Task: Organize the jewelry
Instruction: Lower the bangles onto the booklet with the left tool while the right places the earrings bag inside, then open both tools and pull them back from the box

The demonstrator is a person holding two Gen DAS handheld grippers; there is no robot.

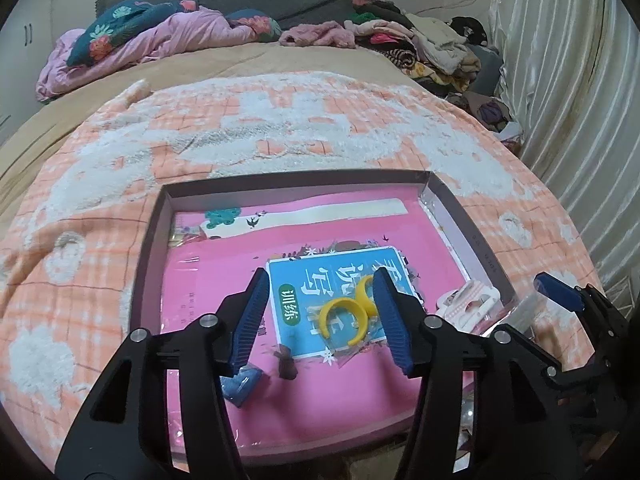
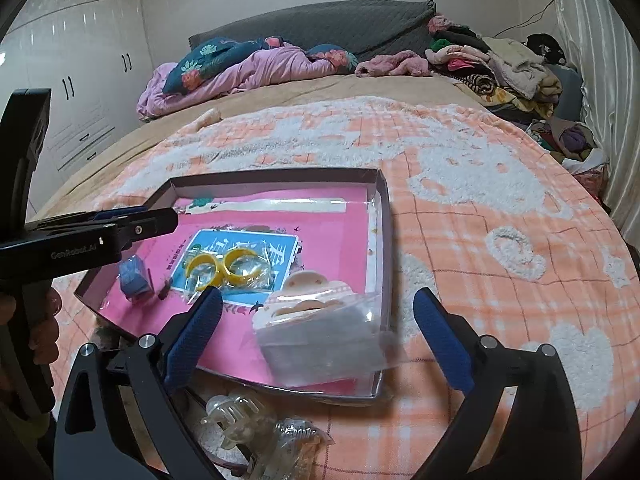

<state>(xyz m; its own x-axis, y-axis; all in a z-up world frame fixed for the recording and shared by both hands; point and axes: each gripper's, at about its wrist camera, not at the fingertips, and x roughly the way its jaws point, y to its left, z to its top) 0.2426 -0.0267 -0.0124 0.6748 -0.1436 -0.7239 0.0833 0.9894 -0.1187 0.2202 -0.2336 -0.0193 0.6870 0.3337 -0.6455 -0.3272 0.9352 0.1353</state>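
Shallow cardboard box (image 1: 470, 236) with dark outer walls, resting on an orange-and-white plaid blanket (image 1: 100, 216) spread over a bed. The box floor is lined with a pink printed sheet (image 1: 320, 392) bearing a blue label (image 1: 304, 292).

Left gripper (image 1: 320, 320): its 2 blue-padded fingers (image 1: 250, 320) stand apart over the box, pointing downward; nothing is pressed between them. Beneath the gap, 2 yellow open rings (image 2: 228, 266) in a clear plastic wrapper lie on the blue label; in the left wrist view, 1 ring sits just beside the inner face of the right-hand finger, and contact cannot be judged. A small blue packet (image 2: 134, 276) lies on the pink sheet near the box's left wall.

Right gripper (image 2: 320, 340): its fingers (image 2: 444, 344) are spread wide, empty, straddling the box's near right corner. Between them, inside that corner, lie a pale pink hair claw (image 2: 304, 296) and a translucent plastic bag (image 2: 324, 344), touching each other.

Outside the box, on the blanket at its near edge, lie clear plastic hair claws (image 2: 236, 420).

Background: a grey headboard (image 2: 320, 26), rumpled purple bedding (image 2: 240, 70), a pile of clothes (image 2: 504, 68), white wardrobe doors (image 2: 80, 60) and a pale curtain (image 1: 560, 80).
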